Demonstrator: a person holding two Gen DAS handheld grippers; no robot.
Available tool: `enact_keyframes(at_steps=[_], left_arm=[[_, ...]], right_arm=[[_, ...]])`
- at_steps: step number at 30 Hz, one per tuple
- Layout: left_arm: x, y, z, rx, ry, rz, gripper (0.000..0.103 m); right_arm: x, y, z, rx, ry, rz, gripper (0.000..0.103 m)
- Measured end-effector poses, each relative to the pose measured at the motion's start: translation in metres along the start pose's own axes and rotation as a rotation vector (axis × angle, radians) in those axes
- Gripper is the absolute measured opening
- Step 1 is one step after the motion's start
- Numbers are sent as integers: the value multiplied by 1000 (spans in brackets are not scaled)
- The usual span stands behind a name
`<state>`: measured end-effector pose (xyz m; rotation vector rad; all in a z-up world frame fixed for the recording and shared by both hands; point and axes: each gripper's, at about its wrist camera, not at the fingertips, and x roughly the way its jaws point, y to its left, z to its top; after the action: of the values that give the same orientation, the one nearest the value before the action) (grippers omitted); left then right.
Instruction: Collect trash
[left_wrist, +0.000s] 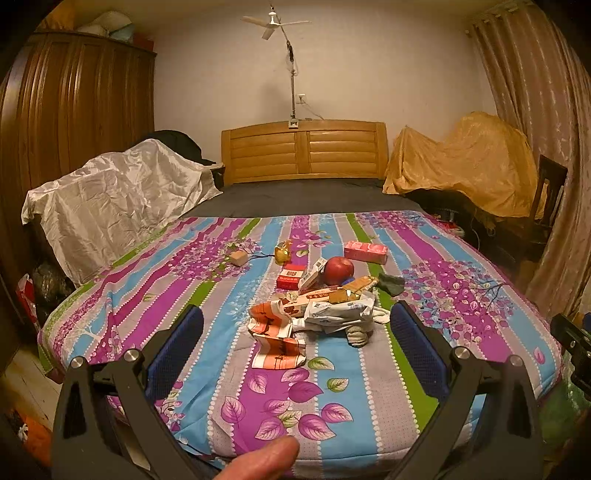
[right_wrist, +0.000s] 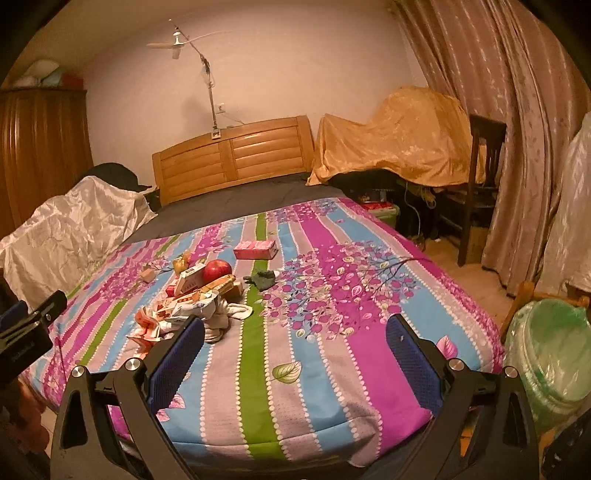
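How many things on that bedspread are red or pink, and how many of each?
Red apple: 1
Red box: 1
Pink carton: 1
Total: 3

A red apple (left_wrist: 338, 270) and wooden block (left_wrist: 239, 257) lie on the striped bedspread (left_wrist: 207, 295).

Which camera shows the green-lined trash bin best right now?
The right wrist view: the trash bin stands at the right edge beside the bed, its rim and green liner visible. The left wrist view catches only a green sliver at its lower right edge.
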<state>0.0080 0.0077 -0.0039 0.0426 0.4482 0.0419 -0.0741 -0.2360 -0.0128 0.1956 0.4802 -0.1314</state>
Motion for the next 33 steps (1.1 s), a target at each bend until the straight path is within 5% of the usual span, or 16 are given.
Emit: enact_keyframes(at_steps=[13, 20, 33], left_arm=[[-4, -1, -7, 3, 34, 77, 98], [-7, 7, -7, -25, 57, 48, 98], [2, 4, -8, -14, 98, 38, 98]], right_arm=[[-18, -11, -8, 78, -31, 58, 98], [-21, -9, -10, 88, -34, 138, 98], [-14, -7, -7, 86, -12, 118, 98]])
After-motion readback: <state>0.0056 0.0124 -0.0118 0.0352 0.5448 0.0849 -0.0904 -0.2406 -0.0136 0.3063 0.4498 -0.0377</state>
